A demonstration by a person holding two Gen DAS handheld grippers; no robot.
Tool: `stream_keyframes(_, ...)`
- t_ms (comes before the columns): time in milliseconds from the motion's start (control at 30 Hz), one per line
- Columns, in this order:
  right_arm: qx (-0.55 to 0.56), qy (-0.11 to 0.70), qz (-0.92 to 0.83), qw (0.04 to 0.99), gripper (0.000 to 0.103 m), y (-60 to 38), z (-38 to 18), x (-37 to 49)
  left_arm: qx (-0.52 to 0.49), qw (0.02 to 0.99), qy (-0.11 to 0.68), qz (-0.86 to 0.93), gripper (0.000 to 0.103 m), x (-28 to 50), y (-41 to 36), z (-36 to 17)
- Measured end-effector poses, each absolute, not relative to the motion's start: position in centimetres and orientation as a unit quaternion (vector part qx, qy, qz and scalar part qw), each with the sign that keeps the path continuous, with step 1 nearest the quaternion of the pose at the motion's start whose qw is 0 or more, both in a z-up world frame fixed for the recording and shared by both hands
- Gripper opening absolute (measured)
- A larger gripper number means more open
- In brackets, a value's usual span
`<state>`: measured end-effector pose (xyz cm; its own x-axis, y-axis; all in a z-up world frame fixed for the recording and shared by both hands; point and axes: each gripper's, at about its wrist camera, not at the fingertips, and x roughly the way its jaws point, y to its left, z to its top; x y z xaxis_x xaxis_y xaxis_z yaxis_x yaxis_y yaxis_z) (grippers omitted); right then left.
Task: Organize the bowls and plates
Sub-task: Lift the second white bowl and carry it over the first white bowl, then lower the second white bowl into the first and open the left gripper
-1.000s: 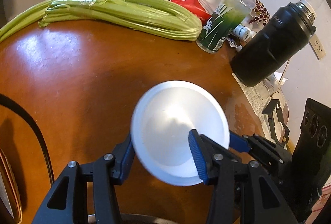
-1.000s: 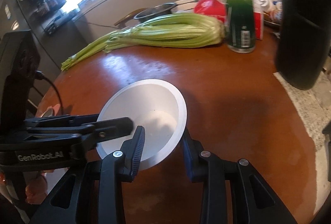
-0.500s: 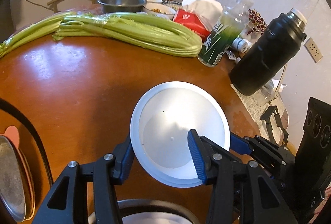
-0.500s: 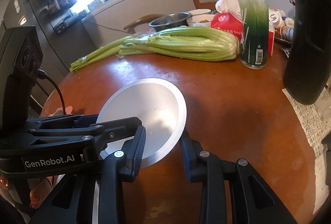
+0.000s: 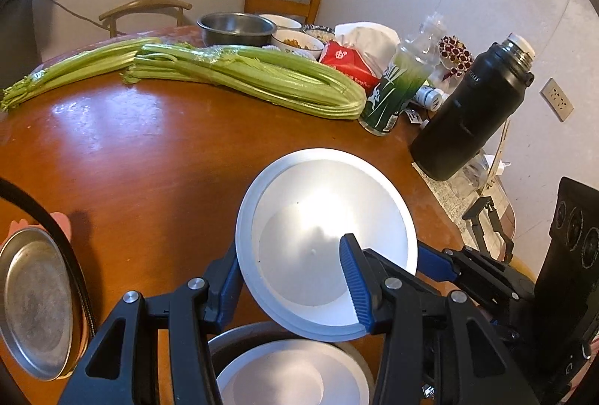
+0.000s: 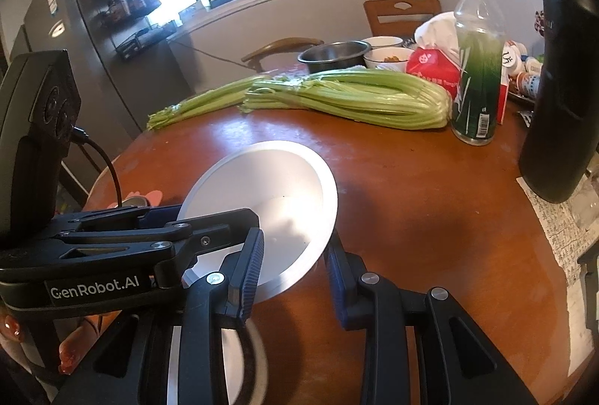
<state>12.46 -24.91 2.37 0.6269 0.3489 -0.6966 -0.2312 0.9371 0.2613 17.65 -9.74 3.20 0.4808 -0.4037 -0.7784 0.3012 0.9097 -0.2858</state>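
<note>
1. White and shallow, the held bowl (image 5: 325,240) is pinched by both claws at once: the left gripper (image 5: 292,277) is clenched on its rim at about 7 o'clock in the left wrist view, one pad inside and one outside, and the right gripper (image 6: 294,266) is clenched on the opposite rim (around 5 o'clock in its own view)
2. The bowl hangs tilted above the wooden table (image 5: 149,158), its open face turned toward both cameras, so neither hand is nearer; the load is shared
3. Directly beneath, at 6 o'clock in the left wrist view, sits a nested bowl (image 5: 284,371) inside a darker metal one, close under the held bowl's lower edge
4. A metal plate (image 5: 35,304) lies on a pink one at 9 o'clock, well apart
5. Judgement: the coming move turns on the vertical gap between held bowl and nested bowl; a round bowl has no long axis, so only its tilt matters, and it likely needs levelling wherever it gets set down
</note>
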Motion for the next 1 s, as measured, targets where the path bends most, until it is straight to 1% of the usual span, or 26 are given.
stream_keyframes(433, 0.059, 0.382, 0.174, 0.906, 0.034, -22.5, 4.3, 10.0, -0.058, 0.873, 0.442, -0.2, 0.049, 14.7, -7.1, 4.9)
stream_keyframes(1000, 0.054, 0.36, 0.186, 0.913, 0.034, -20.3, 5.4, 3.9, -0.051, 0.884, 0.42, -0.198, 0.049, 8.8, -4.9, 5.9)
